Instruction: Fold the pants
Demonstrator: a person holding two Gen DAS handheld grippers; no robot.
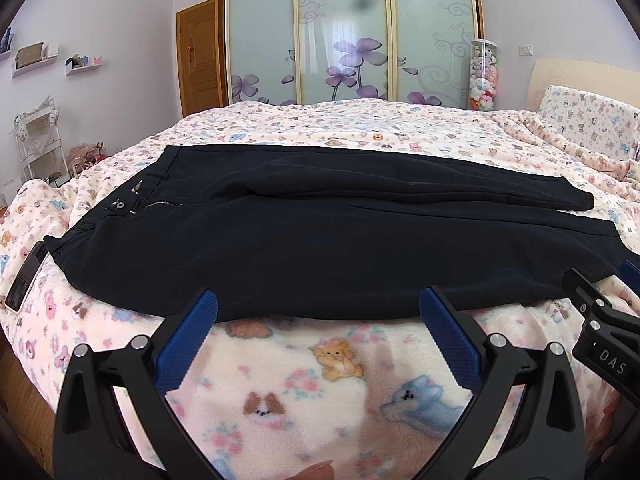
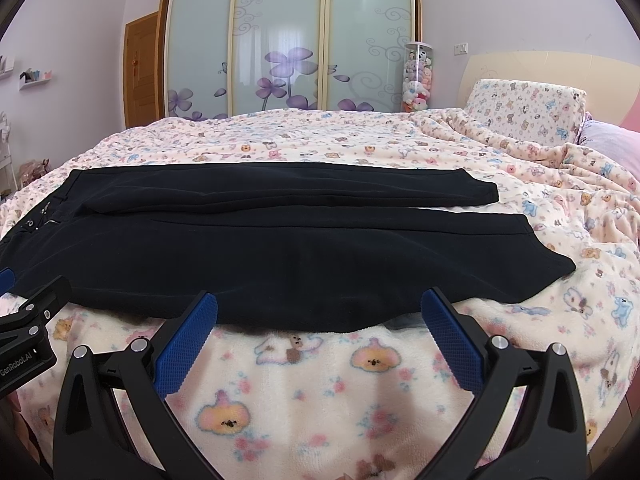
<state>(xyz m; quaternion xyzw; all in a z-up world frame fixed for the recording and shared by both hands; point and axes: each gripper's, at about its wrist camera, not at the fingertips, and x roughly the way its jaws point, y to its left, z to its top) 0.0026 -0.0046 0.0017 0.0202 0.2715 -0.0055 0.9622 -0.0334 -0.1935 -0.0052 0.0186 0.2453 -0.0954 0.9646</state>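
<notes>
Black pants (image 1: 320, 232) lie flat across the bed, waistband with button and zipper at the left, leg hems at the right; they also show in the right wrist view (image 2: 280, 240). The two legs lie side by side, far leg and near leg. My left gripper (image 1: 318, 304) is open, its blue pads at the near edge of the near leg, about mid-thigh. My right gripper (image 2: 320, 304) is open at the near edge of the same leg, closer to the hem. Neither holds cloth. Each gripper's body shows at the edge of the other's view.
The bed has a pink fleece blanket (image 1: 304, 384) with cartoon animals. A dark phone-like object (image 1: 24, 280) lies at the bed's left edge. A pillow (image 2: 528, 108) and headboard are at the far right. A wardrobe (image 2: 288, 40) with sliding doors stands behind.
</notes>
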